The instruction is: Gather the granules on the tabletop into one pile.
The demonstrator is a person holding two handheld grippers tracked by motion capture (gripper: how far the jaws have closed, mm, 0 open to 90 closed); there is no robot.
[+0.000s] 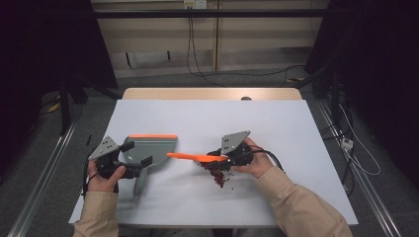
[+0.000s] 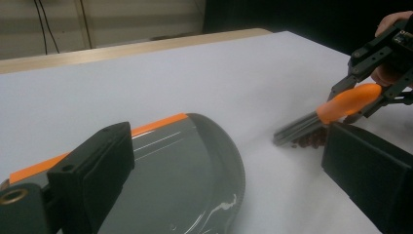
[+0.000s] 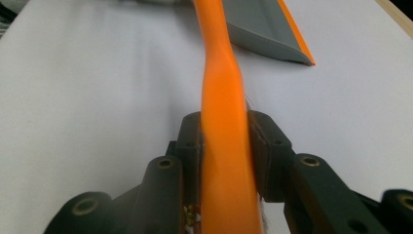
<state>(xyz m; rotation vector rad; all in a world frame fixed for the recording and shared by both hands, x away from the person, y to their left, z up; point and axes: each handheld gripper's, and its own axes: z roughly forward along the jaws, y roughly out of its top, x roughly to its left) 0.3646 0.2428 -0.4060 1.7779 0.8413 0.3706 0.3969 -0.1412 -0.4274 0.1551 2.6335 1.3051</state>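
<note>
The right tool (image 1: 225, 162) is closed tight on the orange handle of a small brush (image 1: 190, 156), and in the right gripper view both black pads press on the handle's sides. The brush's long axis lies almost parallel to the desk's near edge, with the handle pointing toward the left edge, and its bristle end rests at a small heap of dark red crumbs (image 1: 218, 177), which sits on the white desk (image 1: 276, 128) under the right hand, nearer to the near edge. The grey dustpan (image 1: 148, 149) with its orange lip lies to the left of the heap, a little apart from it. The left tool (image 1: 129, 159) is at the dustpan's handle, but whether its jaws really clamp it I cannot tell. I judge that the coming sweep must go leftward, from the heap toward the dustpan.
</note>
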